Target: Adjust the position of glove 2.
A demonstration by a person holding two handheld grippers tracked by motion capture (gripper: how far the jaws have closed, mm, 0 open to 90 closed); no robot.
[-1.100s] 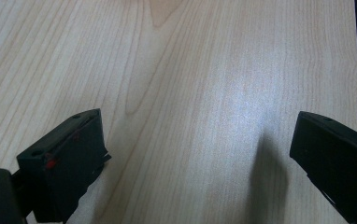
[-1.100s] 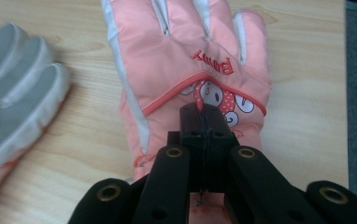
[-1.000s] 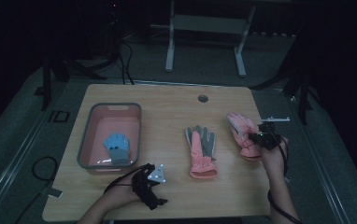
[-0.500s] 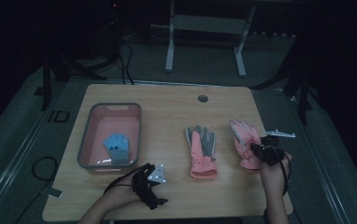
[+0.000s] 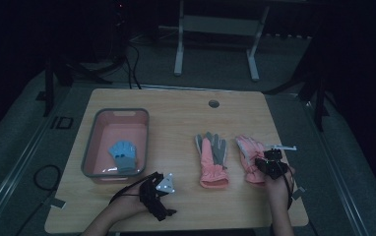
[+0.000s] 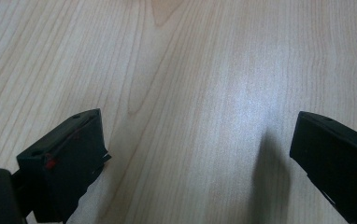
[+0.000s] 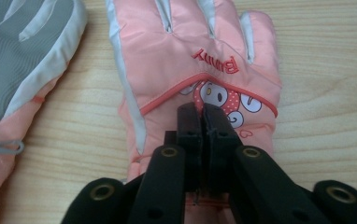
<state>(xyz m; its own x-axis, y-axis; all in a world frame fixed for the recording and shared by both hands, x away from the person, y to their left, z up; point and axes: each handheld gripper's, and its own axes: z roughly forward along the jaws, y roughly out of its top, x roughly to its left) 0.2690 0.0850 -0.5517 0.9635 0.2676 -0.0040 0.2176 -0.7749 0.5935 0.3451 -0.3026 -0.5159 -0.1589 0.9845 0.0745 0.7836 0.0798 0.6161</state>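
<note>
Two grippers, three gloves, one tray on the table.

The right gripper point(image 7: 201, 112) has its jaws almost pressed together, just now easing apart, tips resting on the back of one pink glove point(image 7: 190, 60) that lies flat near the table's right edge. A second pink glove point(image 5: 211, 157), grey palm up, lies just left. The left gripper point(image 6: 200, 154) is spread over bare table point(image 6: 204, 70). One blue glove point(image 5: 123, 155) sits in the pink tray point(image 5: 122, 112).

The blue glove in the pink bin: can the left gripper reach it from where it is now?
Probably yes. The left gripper rests on the table just outside the pink bin's near right corner, jaws open. The blue glove lies uncovered near that corner. Only the low bin wall is between them, so the gripper must come over it.
</note>
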